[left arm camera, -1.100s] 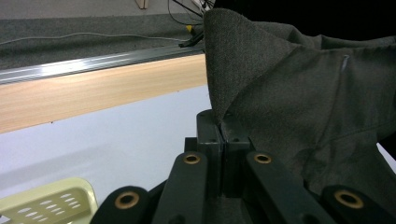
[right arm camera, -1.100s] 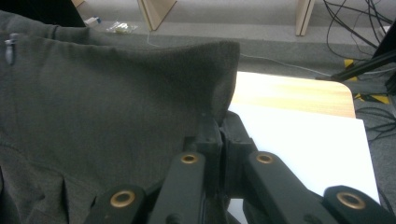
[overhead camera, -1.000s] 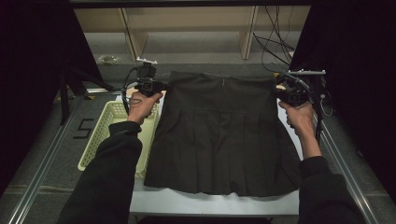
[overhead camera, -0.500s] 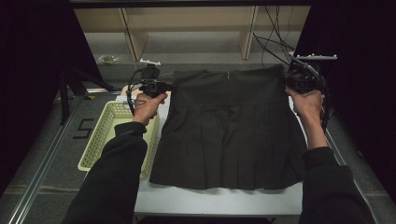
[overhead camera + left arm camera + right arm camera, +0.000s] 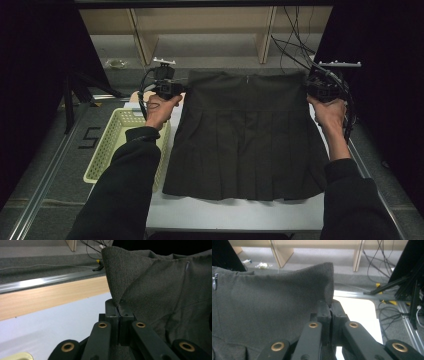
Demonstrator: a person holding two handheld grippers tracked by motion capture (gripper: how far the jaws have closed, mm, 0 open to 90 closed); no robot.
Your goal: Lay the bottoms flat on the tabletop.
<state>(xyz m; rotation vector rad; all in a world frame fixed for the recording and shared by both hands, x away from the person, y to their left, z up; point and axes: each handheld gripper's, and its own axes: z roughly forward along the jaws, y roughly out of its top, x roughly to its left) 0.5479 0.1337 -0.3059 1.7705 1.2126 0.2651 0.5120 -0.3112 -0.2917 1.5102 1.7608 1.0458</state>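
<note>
The hem of the dark pleated skirt (image 5: 245, 145) lies near the bottom edge of the white table (image 5: 235, 212), so a pull toward the bottom of the frame could, by this reading, drag it over the edge. At the left, the yellow basket (image 5: 112, 145) sits just beside the skirt and might snag it. Farther up, the left hand-held gripper (image 5: 172, 90) and the right hand-held gripper (image 5: 320, 90) each pinch a waistband corner, jaws pressed together on a thin fold of cloth; uneven tugging may slip a corner free.
</note>
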